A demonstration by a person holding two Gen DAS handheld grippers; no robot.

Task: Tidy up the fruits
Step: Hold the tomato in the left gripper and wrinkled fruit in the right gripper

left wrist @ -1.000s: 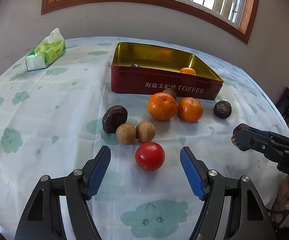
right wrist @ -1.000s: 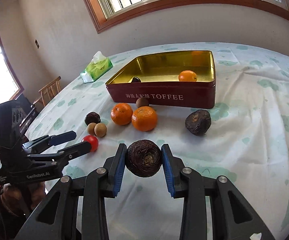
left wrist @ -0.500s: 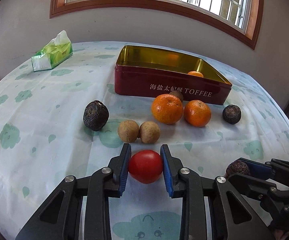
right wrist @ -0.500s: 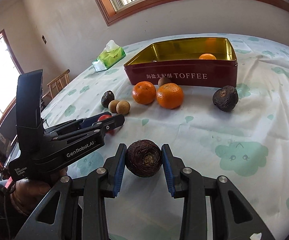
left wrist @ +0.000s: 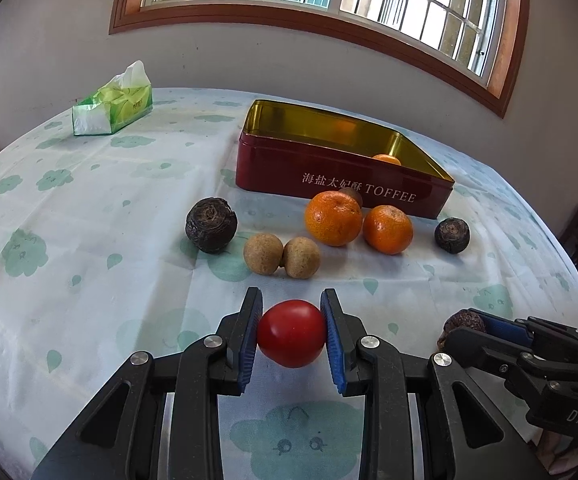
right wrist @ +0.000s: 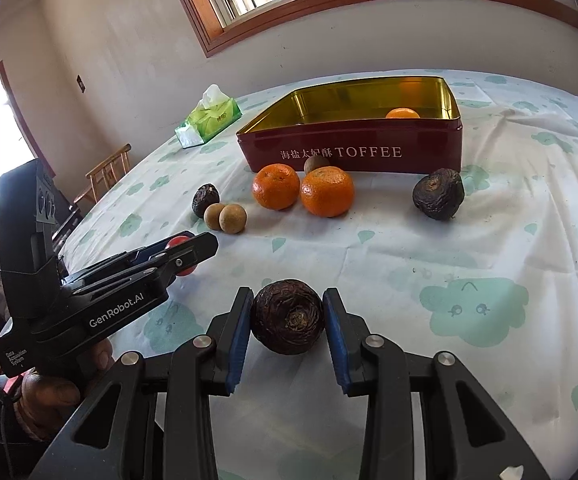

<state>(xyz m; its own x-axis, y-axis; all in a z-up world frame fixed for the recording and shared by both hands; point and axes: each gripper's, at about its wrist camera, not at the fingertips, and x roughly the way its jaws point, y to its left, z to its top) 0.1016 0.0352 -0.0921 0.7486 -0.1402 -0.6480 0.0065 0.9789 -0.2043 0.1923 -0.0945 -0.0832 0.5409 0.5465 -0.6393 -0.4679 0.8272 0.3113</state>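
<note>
My left gripper (left wrist: pixel 292 322) is shut on a red tomato (left wrist: pixel 291 333), its blue pads pressing both sides just above the tablecloth. My right gripper (right wrist: pixel 287 318) is shut on a dark wrinkled fruit (right wrist: pixel 287 322); it shows at the lower right of the left wrist view. A red toffee tin (left wrist: pixel 341 184) with a gold inside stands beyond and holds an orange (left wrist: pixel 386 159). In front of it lie two oranges (left wrist: pixel 333 218), two small brown fruits (left wrist: pixel 263 253), and two more dark fruits (left wrist: pixel 211 225) (left wrist: pixel 452 235).
A green tissue pack (left wrist: pixel 113 106) sits at the far left of the cloud-patterned tablecloth (left wrist: pixel 69 240). A wooden chair (right wrist: pixel 107 172) stands past the table's left edge. A hand (right wrist: pixel 49 388) holds the left gripper's handle. Wall and window lie behind.
The left gripper closed its wide-open jaws onto the tomato and lifted it slightly. The right gripper drew back toward the near edge with the dark fruit still held.
</note>
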